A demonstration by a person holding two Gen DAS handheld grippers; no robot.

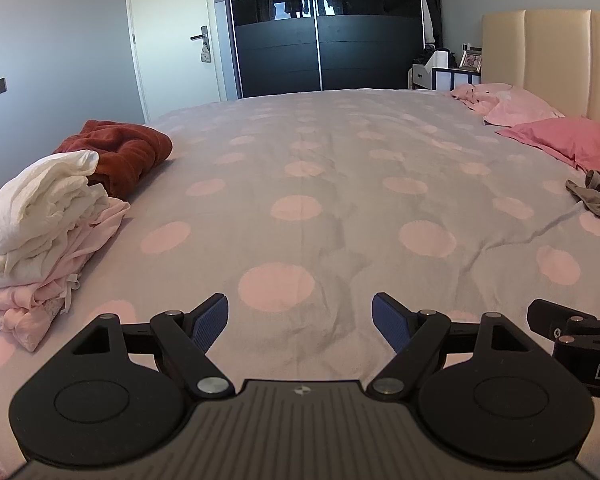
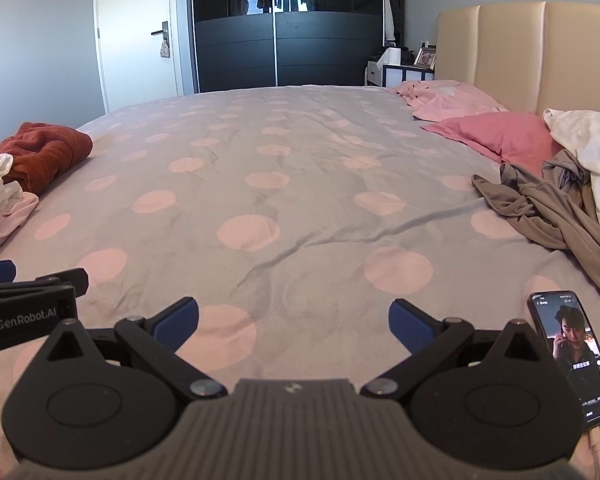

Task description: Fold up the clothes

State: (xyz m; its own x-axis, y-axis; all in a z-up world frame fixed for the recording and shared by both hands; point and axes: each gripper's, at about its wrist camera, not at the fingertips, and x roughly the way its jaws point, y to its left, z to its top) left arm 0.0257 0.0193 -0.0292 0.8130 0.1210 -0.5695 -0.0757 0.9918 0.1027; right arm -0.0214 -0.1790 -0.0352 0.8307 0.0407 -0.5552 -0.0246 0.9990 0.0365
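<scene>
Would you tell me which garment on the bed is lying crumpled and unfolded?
The taupe garment, sprawled loosely beside the pink pillow. The white and pale pink pieces are stacked folded, with the rust-red garment bundled behind them.

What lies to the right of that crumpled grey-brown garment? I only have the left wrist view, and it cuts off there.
Observer: A white bundle of fabric lies beside the garment, against the headboard.
Operator: Anything near the right gripper?
Observer: A phone lies on the bedspread, just right of the right gripper, screen lit.
Operator: Is that gripper holding anything?
Observer: No, its jaws stand open and empty, like those of the left gripper.
</scene>
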